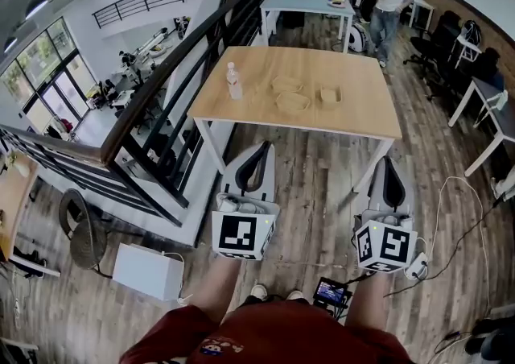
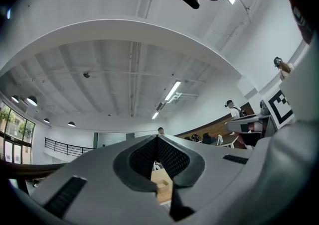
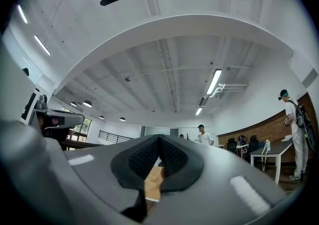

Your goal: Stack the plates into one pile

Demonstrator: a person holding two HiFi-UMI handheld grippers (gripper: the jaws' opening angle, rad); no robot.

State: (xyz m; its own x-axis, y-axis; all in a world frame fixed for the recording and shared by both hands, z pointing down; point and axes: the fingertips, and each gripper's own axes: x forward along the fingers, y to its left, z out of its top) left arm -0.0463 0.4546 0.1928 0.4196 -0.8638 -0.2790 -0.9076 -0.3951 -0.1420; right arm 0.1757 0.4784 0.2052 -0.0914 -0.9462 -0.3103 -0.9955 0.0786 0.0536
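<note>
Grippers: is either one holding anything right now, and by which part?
Nothing is held. The left gripper and right gripper are both shut and empty; the plates lie untouched on the table ahead.

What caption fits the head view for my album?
Left gripper and right gripper, both shut, face a wooden table with unstacked plates and a bottle.

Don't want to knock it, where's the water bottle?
In the head view, the water bottle stands on the wooden table's left part, just left of the nearest plate.

plates (image 1: 293, 102) lie side by side, unstacked, near a bottle (image 1: 234, 82) on the wooden table (image 1: 354, 117).
</note>
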